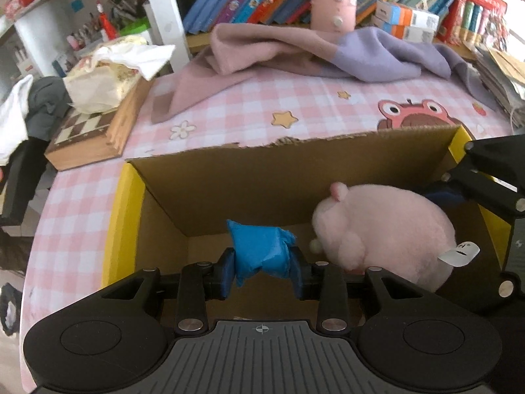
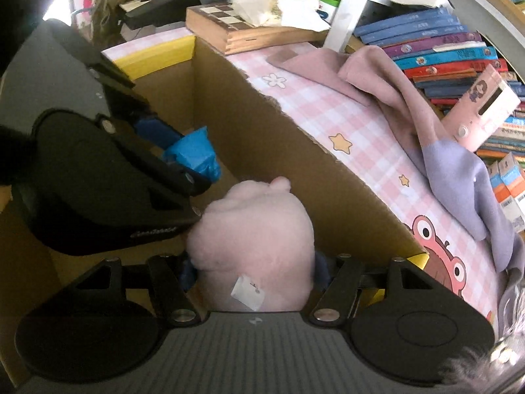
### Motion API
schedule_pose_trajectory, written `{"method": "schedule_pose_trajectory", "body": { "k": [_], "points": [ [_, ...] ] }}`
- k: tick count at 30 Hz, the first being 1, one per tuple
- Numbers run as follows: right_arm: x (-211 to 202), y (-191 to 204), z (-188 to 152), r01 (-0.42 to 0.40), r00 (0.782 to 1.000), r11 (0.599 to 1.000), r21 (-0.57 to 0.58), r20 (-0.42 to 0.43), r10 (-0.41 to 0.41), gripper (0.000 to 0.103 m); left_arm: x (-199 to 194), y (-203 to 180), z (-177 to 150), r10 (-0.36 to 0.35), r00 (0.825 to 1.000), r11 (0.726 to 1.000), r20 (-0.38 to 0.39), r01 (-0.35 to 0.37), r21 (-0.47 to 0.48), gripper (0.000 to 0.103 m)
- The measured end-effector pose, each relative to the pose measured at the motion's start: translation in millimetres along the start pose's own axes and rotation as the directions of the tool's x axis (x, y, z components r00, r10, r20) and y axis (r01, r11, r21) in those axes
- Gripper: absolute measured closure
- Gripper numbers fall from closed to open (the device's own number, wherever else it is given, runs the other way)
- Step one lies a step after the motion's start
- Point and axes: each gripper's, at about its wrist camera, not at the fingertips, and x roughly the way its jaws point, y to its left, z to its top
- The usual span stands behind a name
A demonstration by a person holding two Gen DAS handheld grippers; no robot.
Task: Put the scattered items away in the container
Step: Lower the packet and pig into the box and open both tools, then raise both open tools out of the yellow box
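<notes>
Now: cardboard box sits open-topped on pink checked tablecloth, both grippers reaching over its interior, likely to drop loads. Pink plush toy pinched between right gripper fingers, hanging inside box near far wall. Left gripper clamps small blue pouch above box floor. Floor otherwise looks bare where visible. Pink-lilac blanket remains outside.

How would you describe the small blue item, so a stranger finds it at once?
Look inside the open cardboard box on the pink checked tablecloth. The left tongs pinch a crumpled blue pouch there, beside a much larger pink plush toy.
</notes>
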Motion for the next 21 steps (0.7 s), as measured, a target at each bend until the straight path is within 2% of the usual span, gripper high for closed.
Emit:
{"method": "schedule_pose_trajectory", "body": {
  "k": [1, 2, 3, 5, 8, 15, 18, 21],
  "points": [
    [0, 1, 0, 0.004, 1.0, 1.0, 0.003, 0.006, -0.004, 0.036, -1, 1, 0, 0.002, 1.0, 1.0, 0.005, -0.002, -0.006, 0.057],
    [-2, 1, 0, 0.011, 1.0, 1.0, 0.006, 0.015, -0.011, 0.03, -2, 1, -1, 0.001, 1.0, 1.0, 0.01, -0.001, -0.007, 0.045],
    [-3, 1, 0, 0.016, 1.0, 1.0, 0.012, 0.024, -0.016, 0.027, -4, 0, -1, 0.003, 1.0, 1.0, 0.021, -0.003, -0.005, 0.041],
    [-7, 1, 0, 0.018, 0.999, 1.0, 0.019, 0.045, -0.019, 0.021, -10, -1, -2, 0.004, 0.999, 1.0, 0.041, -0.004, 0.002, 0.039],
    [-14, 3, -1, 0.026, 0.997, 0.999, 0.024, 0.066, -0.028, 0.021, -20, -1, -3, 0.009, 0.998, 1.0, 0.07, -0.009, 0.003, 0.03],
    [-45, 10, -4, 0.051, 0.99, 0.998, 0.042, 0.129, -0.056, 0.02, -49, 0, -10, 0.035, 0.99, 0.999, 0.138, -0.035, -0.004, 0.018],
    [-63, 14, -7, 0.068, 0.984, 0.996, 0.056, 0.161, -0.077, 0.018, -66, 5, -16, 0.033, 0.983, 0.999, 0.18, -0.028, -0.028, 0.012],
    [-83, 19, -11, 0.093, 0.973, 0.993, 0.071, 0.205, -0.105, 0.016, -84, 7, -23, 0.031, 0.973, 0.999, 0.227, -0.021, -0.048, 0.011]
  ]
}}
